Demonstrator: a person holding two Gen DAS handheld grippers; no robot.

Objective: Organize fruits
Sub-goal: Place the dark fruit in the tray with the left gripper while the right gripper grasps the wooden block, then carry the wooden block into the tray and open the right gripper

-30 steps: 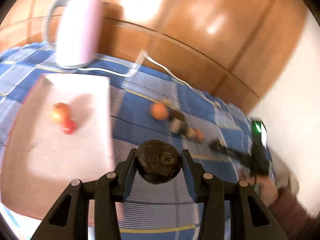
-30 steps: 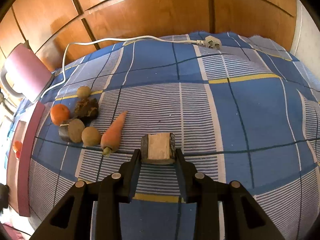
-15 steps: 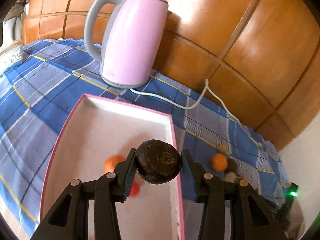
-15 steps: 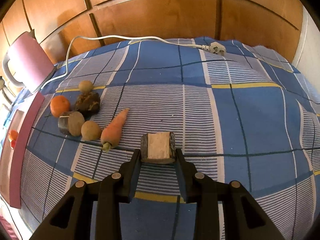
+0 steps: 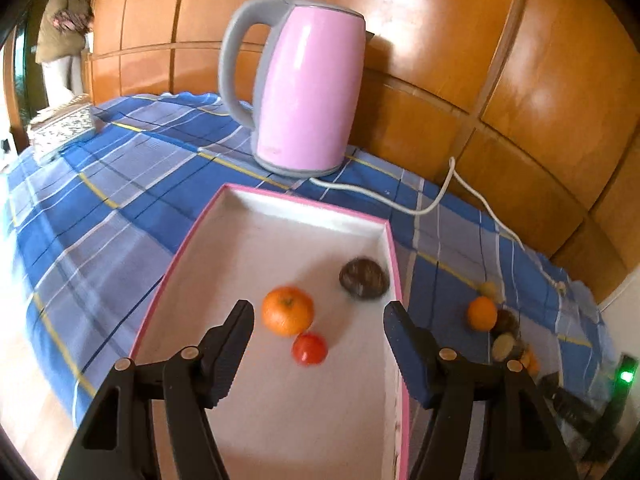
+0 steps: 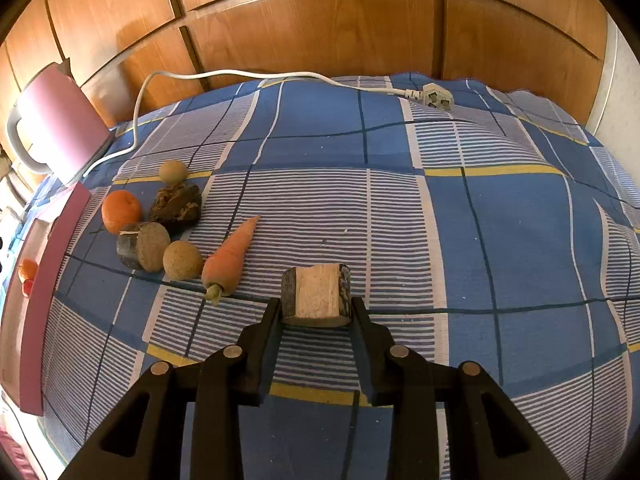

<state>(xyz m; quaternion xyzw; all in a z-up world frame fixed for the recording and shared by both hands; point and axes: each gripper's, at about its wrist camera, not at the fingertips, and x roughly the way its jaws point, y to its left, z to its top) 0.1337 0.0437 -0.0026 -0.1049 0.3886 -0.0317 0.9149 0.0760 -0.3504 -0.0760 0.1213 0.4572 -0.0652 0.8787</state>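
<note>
Pink-rimmed and white inside, a shallow tray (image 5: 390, 248) is seen directly beneath and ahead of the left gripper (image 5: 318, 312), whose jaws have just been opening and now stand wide apart with nothing between them. Beyond the right fingertip, close to the tray's right wall, a dark round fruit (image 5: 363, 279) is seen, slightly blurred. An orange (image 5: 287, 311) lies just ahead of the left fingertip, and a small red fruit (image 5: 309, 349) is set just beside it, between the 2 fingers. A pink kettle (image 5: 308, 92) stands past the tray's far end on the blue checked cloth (image 5: 100, 200).

A short wooden block (image 6: 316, 295) is clamped between the narrowly set jaws of the right gripper (image 6: 316, 314), its pale cut face turned toward the camera. To the left of that gripper a carrot (image 6: 232, 254) is laid on the cloth, and further left a second orange (image 6: 121, 211), a dark lumpy piece (image 6: 176, 207), a cut log piece (image 6: 142, 246) and 2 tan balls (image 6: 182, 260) are grouped closely. A white plug (image 6: 434, 96) is seen far ahead.
</note>
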